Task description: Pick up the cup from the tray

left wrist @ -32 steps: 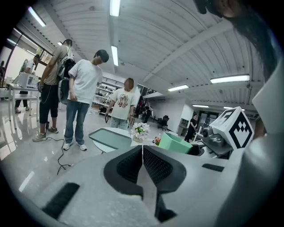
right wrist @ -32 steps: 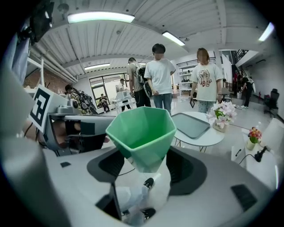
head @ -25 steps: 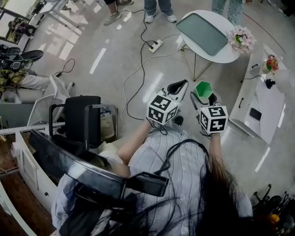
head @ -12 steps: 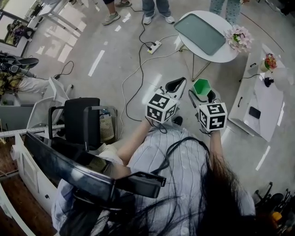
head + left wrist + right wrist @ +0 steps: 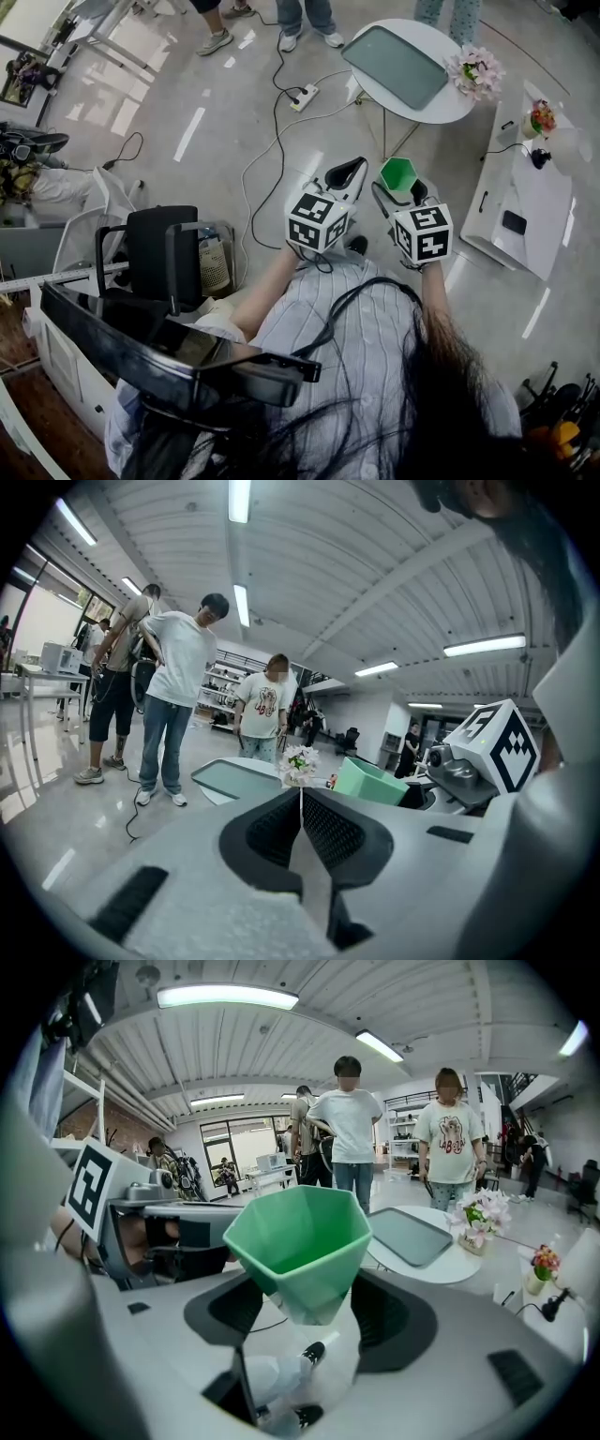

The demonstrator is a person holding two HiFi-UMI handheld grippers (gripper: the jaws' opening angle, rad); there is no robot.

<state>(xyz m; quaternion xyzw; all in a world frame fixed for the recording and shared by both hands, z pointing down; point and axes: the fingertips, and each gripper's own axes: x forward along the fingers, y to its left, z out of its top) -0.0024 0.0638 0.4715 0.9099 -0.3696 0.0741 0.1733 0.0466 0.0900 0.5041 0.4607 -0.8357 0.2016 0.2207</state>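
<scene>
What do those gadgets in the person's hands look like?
The left tool and right tool are pale grey plastic bodies with black textured jaw pads, each carrying a white cube with black square markers. The person wears a light striped shirt, with a thin black cable looping over it.

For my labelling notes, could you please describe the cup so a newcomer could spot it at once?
Find the round white table bearing a grey tray. Nearer the person, the right tool clamps the cup. It is the only green, faceted, open-topped thing.
</scene>
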